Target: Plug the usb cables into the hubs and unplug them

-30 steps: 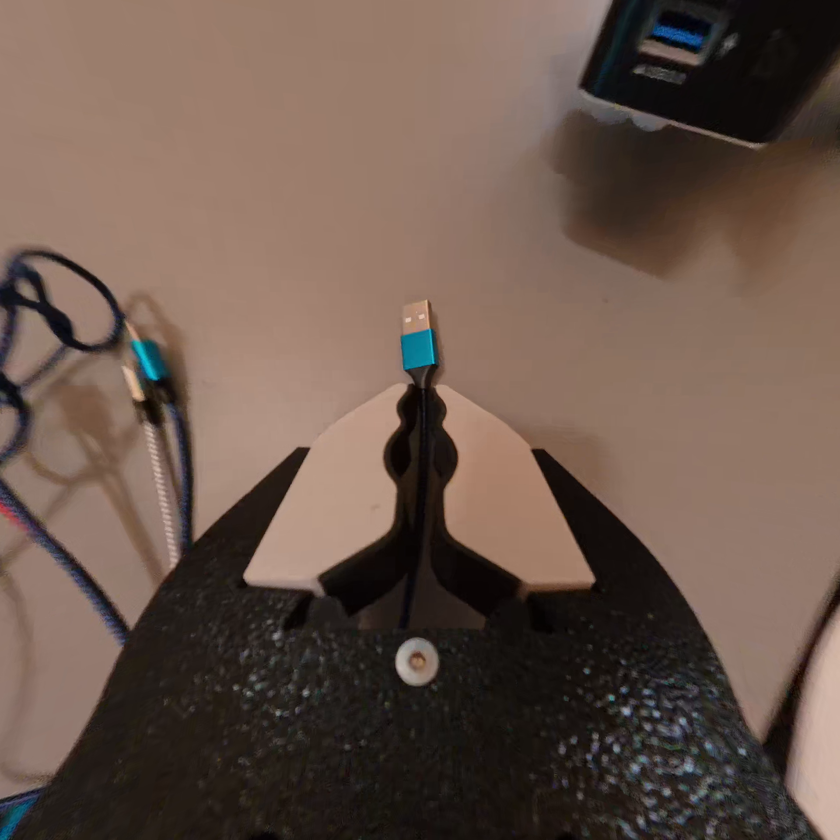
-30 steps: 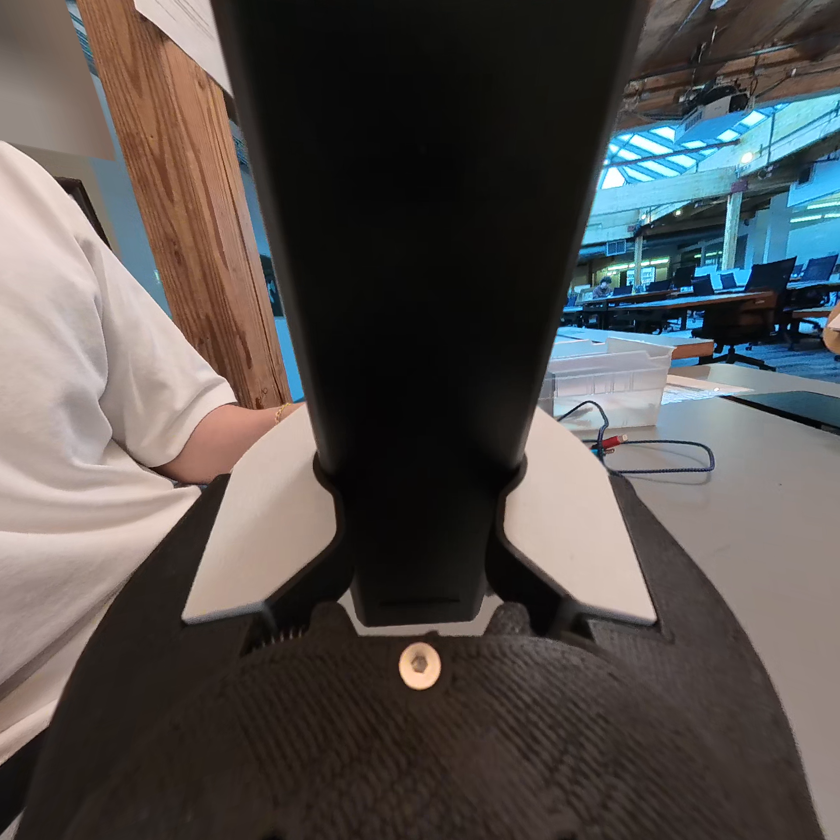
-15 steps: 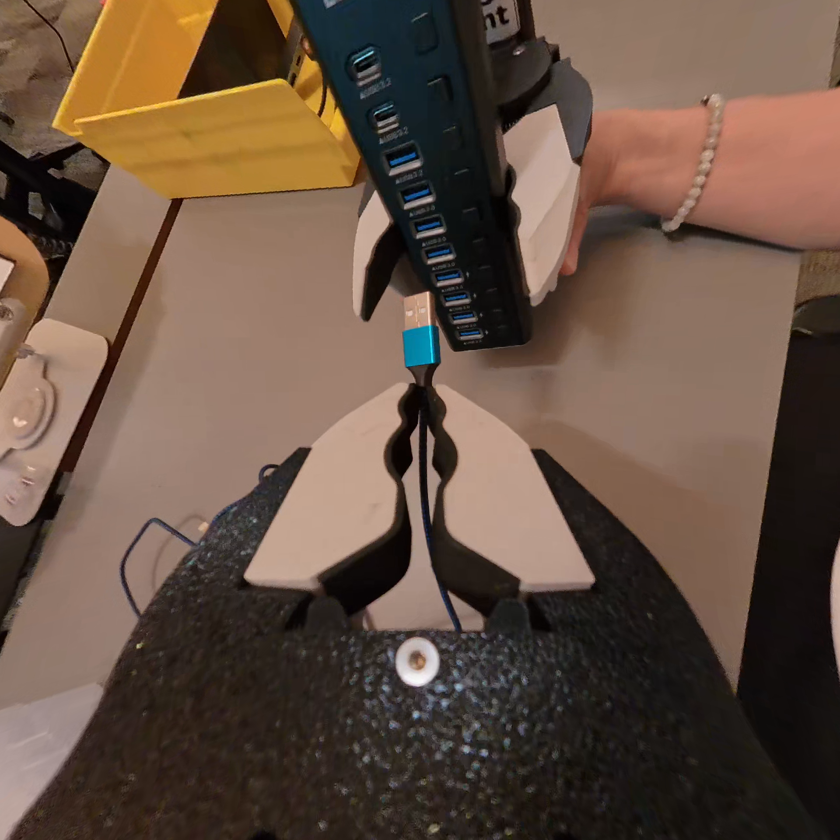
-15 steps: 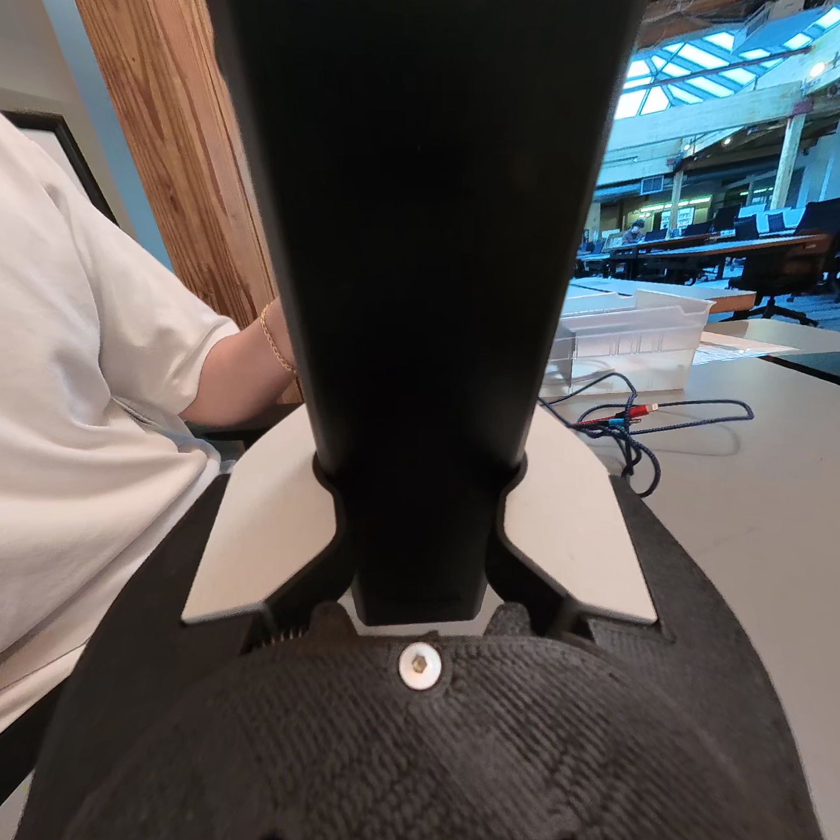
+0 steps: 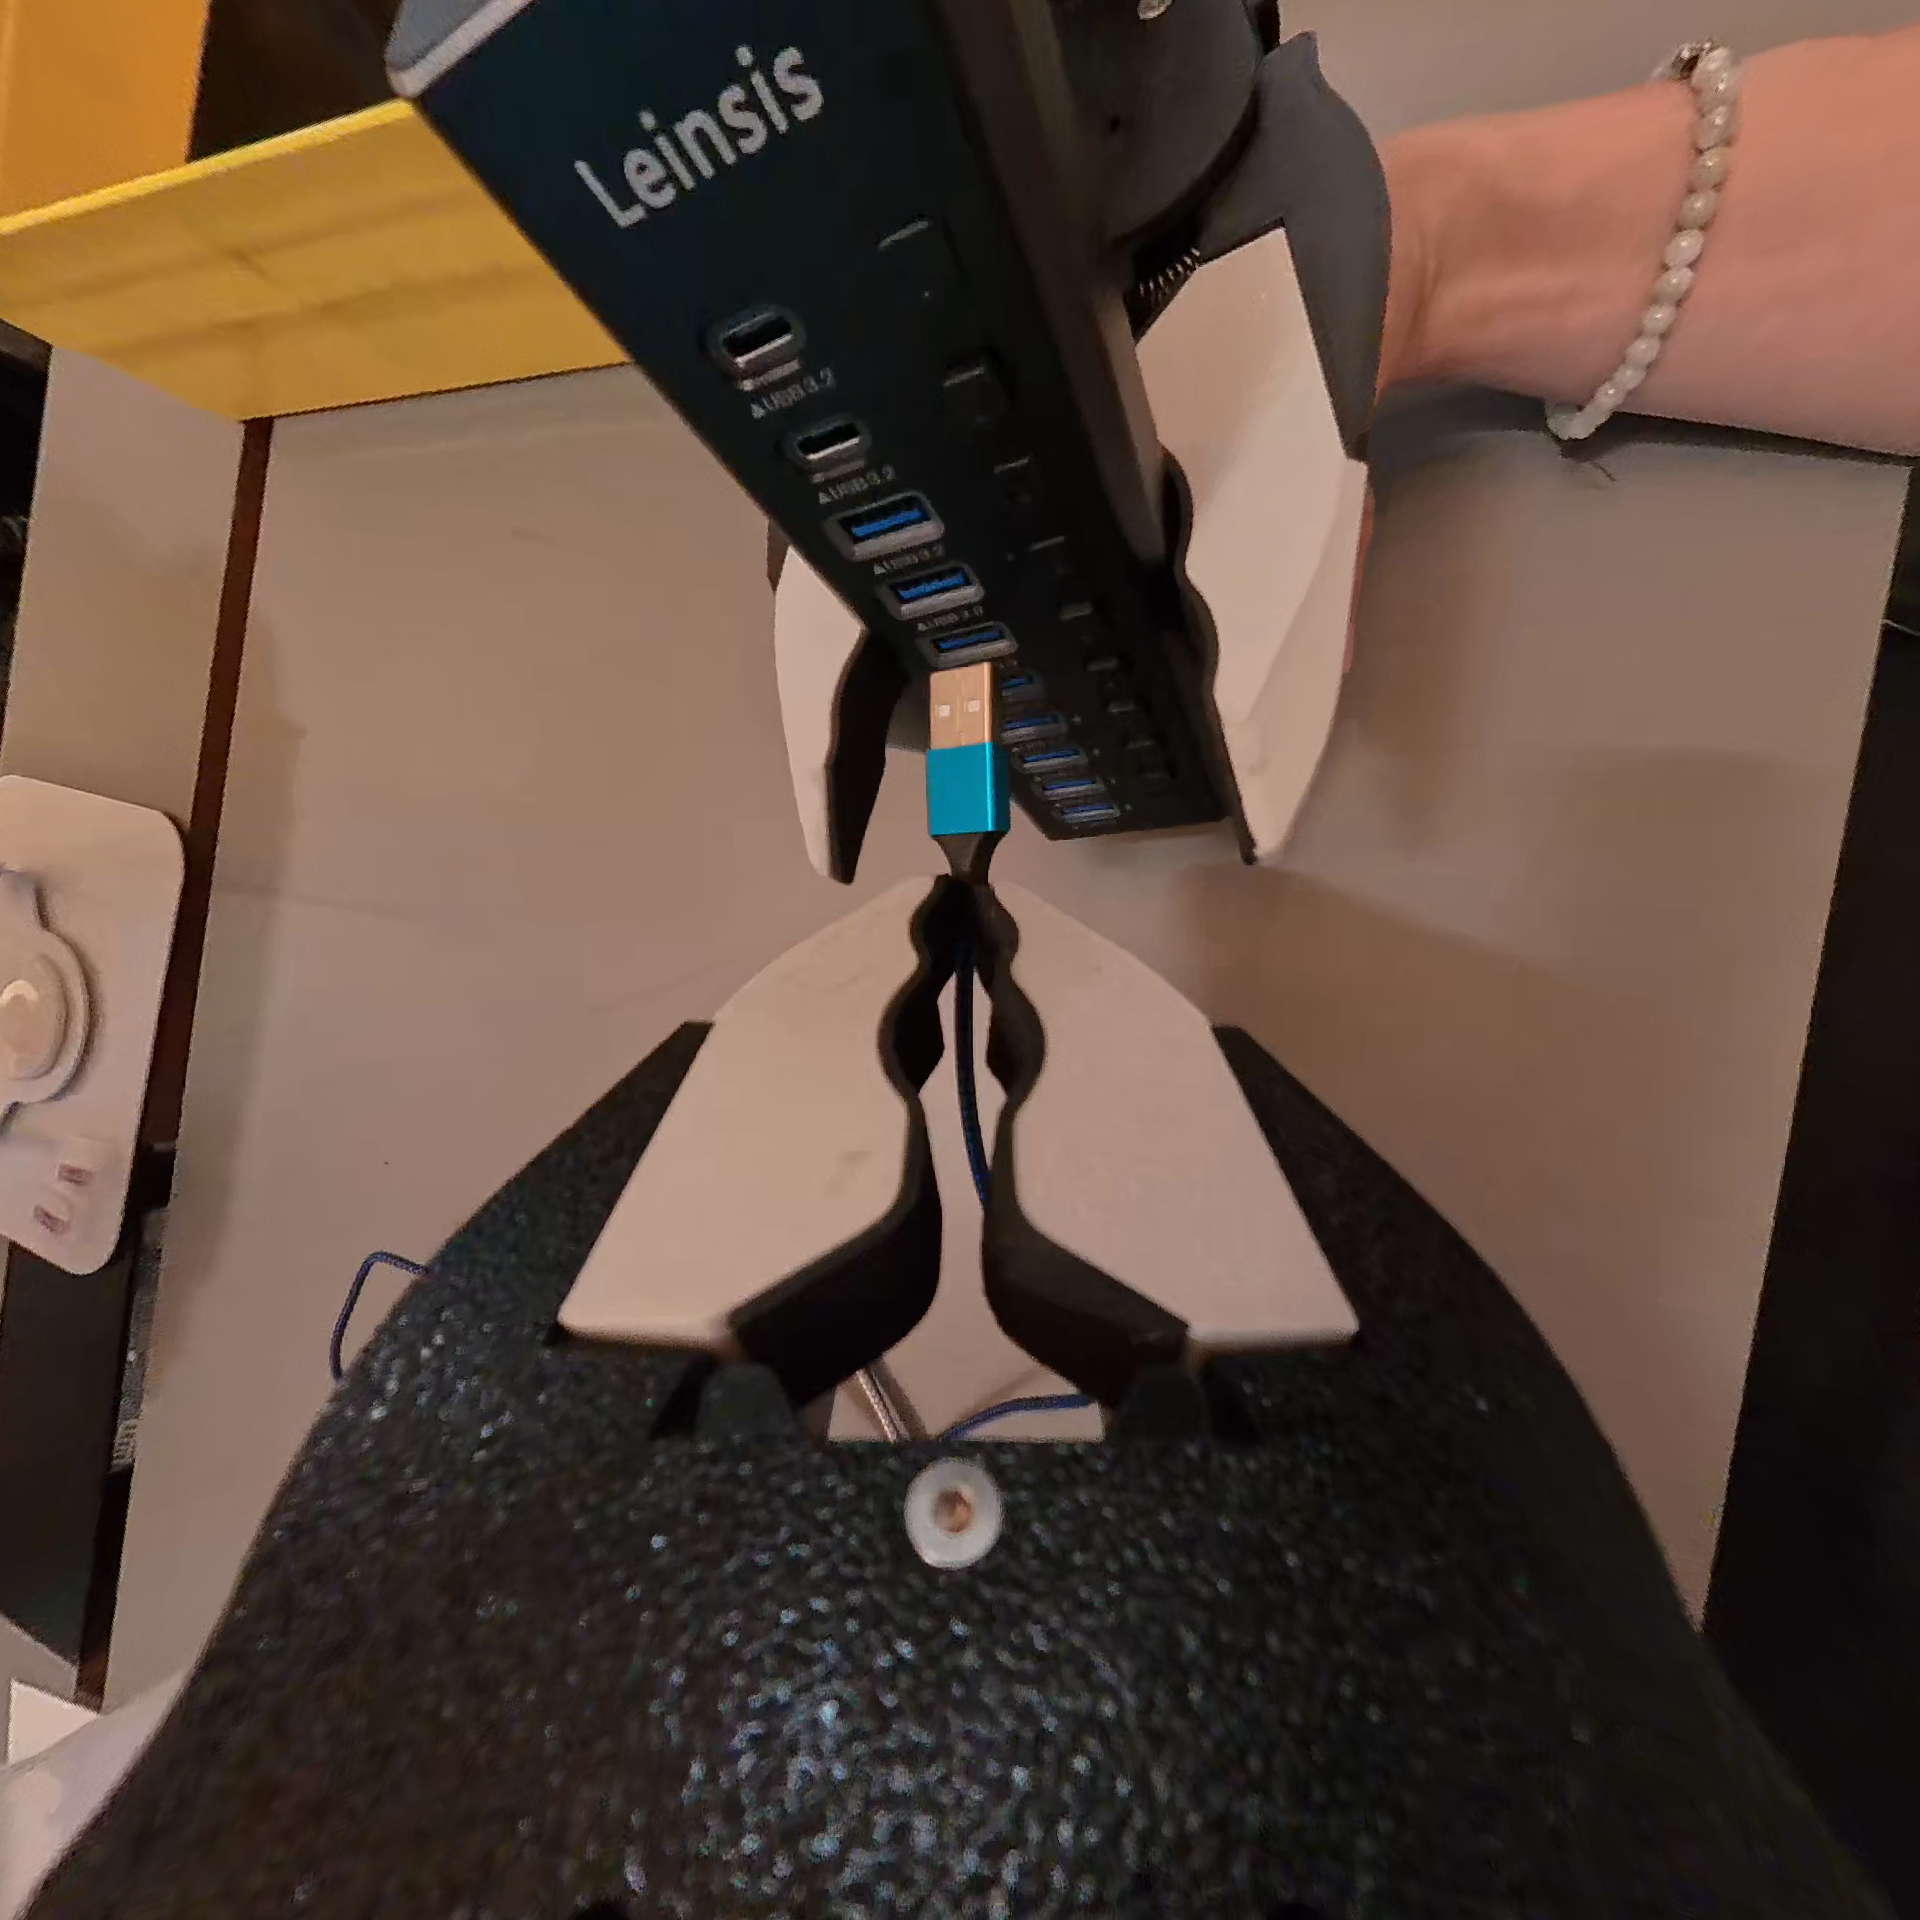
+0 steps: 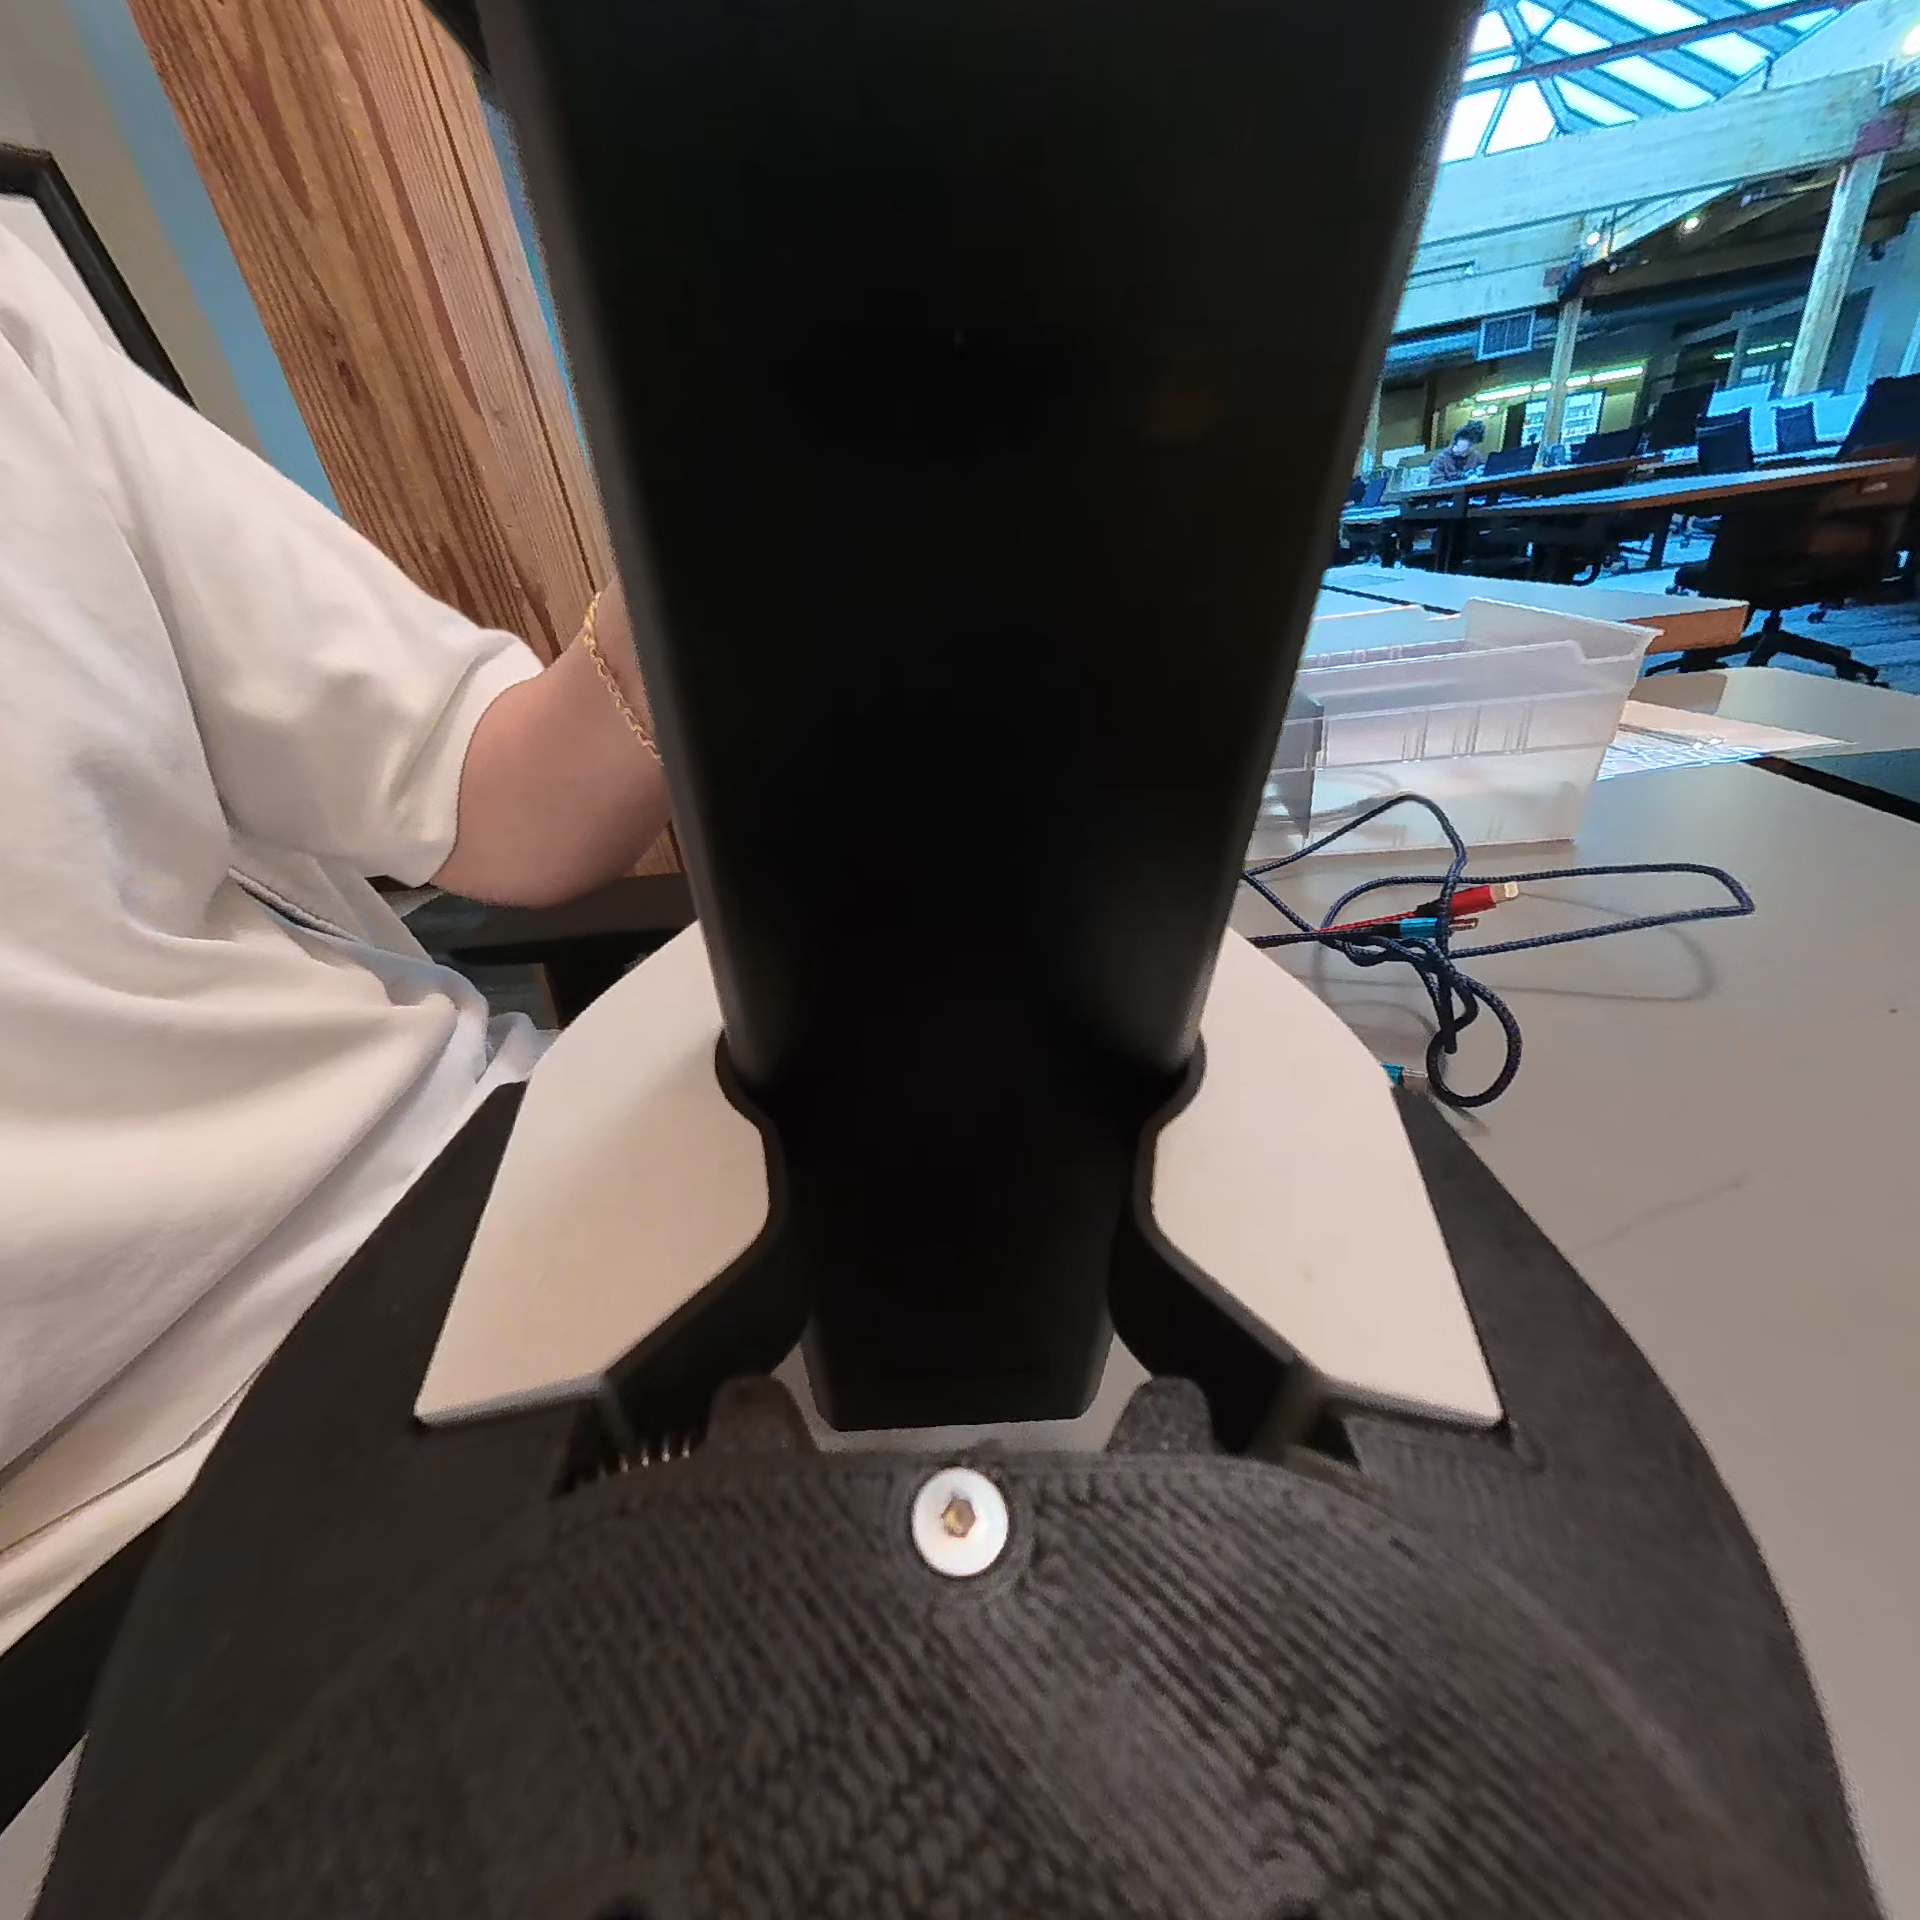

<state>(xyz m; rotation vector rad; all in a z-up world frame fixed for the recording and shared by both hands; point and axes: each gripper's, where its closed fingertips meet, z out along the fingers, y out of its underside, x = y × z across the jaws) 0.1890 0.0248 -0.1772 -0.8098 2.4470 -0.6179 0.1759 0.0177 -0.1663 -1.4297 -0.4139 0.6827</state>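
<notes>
My left gripper is shut on a dark blue braided USB cable, just behind its blue-sleeved plug. The metal plug tip points up at a row of blue ports on a long dark USB hub. The tip sits right at one port; I cannot tell whether it touches. My right gripper is shut on that hub, whose dark back fills the right wrist view. The right gripper also shows in the left wrist view, held by a hand with a bead bracelet.
A yellow bin stands at the far left of the grey table. Loose blue and red cables and a clear plastic tray lie on the table. A person in a white shirt sits close on the left. My two grippers' fingertips are within a few centimetres of each other.
The left gripper has swung up from the table and moved the plug toward the hub's ports. The hub has come closer and larger in the left wrist view. Both grips are unchanged.
</notes>
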